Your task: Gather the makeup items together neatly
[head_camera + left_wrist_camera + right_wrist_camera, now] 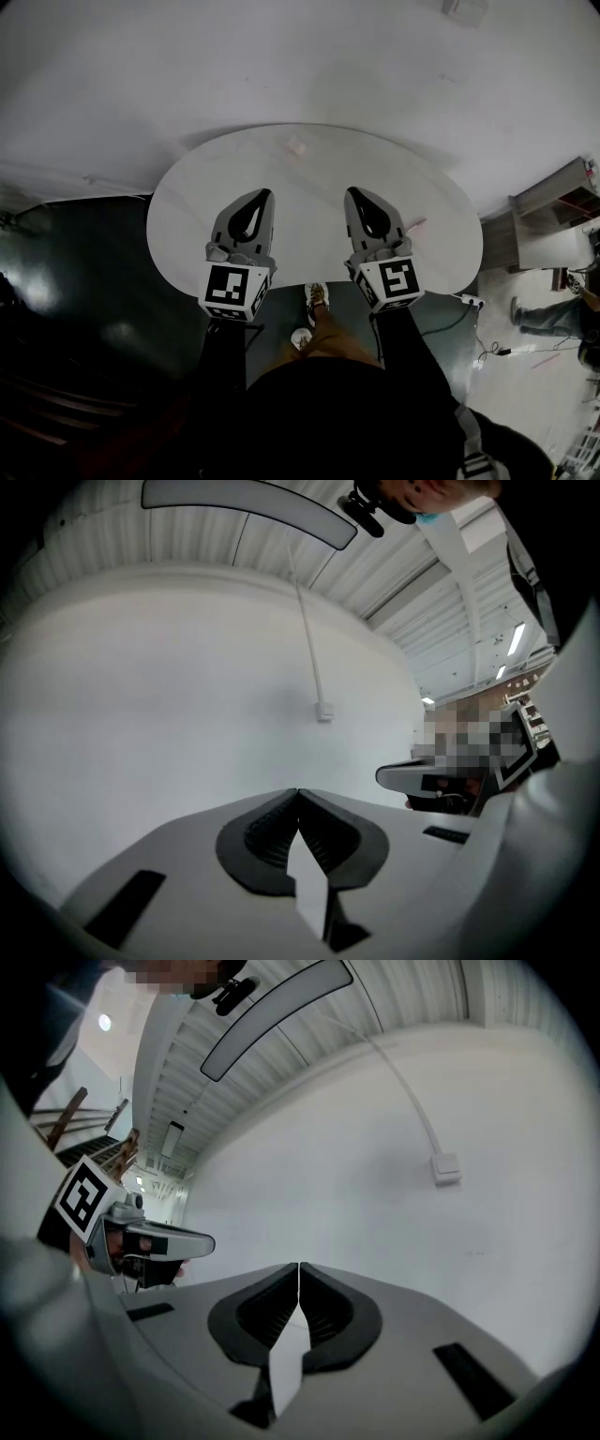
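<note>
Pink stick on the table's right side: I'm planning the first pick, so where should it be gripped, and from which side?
Probably mid-length, jaws across its thin width, from above with the nearer right gripper. The pink stick lies flat on the table, so only its long sides offer a hold.

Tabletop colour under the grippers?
Plain white tabletop, no pattern. It shows best in the head view.
</note>
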### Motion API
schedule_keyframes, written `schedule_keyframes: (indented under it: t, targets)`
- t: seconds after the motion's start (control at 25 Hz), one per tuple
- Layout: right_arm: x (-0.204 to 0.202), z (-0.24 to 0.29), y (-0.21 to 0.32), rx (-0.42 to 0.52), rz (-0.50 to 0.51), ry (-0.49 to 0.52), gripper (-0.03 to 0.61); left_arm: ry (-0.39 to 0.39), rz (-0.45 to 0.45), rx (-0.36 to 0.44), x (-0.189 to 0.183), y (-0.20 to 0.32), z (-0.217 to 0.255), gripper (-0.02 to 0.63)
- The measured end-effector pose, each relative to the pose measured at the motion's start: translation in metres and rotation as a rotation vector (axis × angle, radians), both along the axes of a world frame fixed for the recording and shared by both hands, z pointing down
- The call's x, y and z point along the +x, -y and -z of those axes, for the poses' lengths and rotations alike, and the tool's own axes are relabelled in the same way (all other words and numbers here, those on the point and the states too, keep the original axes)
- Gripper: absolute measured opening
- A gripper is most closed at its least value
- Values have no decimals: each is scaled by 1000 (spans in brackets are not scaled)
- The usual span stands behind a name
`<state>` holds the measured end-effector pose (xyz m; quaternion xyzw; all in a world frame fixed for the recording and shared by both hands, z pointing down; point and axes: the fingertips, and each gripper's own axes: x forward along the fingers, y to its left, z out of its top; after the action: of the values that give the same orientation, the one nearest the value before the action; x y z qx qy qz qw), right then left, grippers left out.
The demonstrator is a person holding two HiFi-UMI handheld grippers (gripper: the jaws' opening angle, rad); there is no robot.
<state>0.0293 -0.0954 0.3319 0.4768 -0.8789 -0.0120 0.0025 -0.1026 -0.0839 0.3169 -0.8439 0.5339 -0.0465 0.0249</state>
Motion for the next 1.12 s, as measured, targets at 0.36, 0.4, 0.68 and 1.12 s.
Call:
schedule_keyframes:
  t: [0.36, 0.4, 0.68, 1.12]
  targets:
    - [-29, 2, 89, -21, 83, 27, 28, 29, 54, -17, -16, 77, -5, 17]
    - [-31, -1, 97, -27, 90, 25, 28, 31, 59, -21, -17, 85, -6, 17]
    - [-39, -9, 149, -46, 129, 21, 28, 26, 87, -39, -20, 136, -12, 17]
    - [-60, -31, 183, -82, 164, 11, 28, 22, 93, -47, -36, 161, -34, 17]
